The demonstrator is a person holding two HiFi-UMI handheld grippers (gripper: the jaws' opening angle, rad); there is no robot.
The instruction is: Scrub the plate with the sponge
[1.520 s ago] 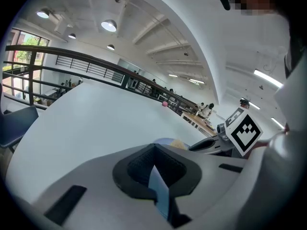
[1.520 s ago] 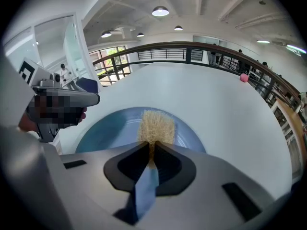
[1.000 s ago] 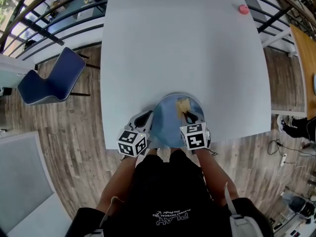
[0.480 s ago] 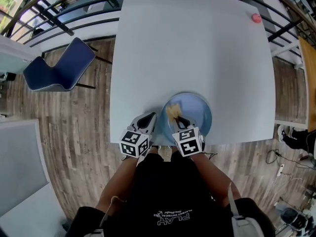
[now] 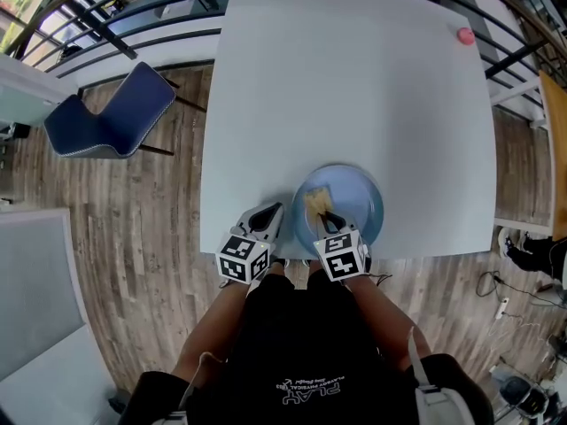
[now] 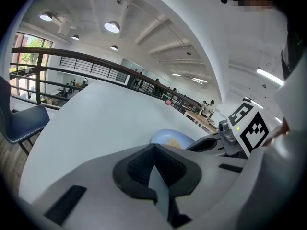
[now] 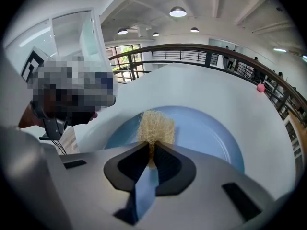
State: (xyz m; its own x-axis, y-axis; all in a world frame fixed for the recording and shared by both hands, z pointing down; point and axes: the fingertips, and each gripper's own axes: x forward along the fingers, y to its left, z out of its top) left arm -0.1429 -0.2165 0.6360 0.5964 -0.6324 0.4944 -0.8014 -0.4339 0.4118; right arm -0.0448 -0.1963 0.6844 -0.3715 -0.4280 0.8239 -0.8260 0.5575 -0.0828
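A light blue plate (image 5: 354,193) lies at the near edge of the white table (image 5: 354,87). On the plate's left half rests a tan fibrous sponge (image 5: 315,201), and my right gripper (image 5: 326,220) is shut on its near end. In the right gripper view the sponge (image 7: 155,126) sticks out from the shut jaws (image 7: 152,150) over the plate (image 7: 206,133). My left gripper (image 5: 266,219) is shut on nothing, just left of the plate and apart from its rim. In the left gripper view its pads (image 6: 154,169) meet, with the plate (image 6: 165,137) ahead to the right.
A small pink ball (image 5: 465,35) sits near the table's far right corner. A blue chair (image 5: 111,112) stands on the wooden floor to the table's left. Dark railings (image 5: 89,16) run past the far left. The table's near edge runs just under both grippers.
My right gripper has dragged the sponge leftward across the plate, from its middle to its left half. The left gripper has stayed beside the plate.
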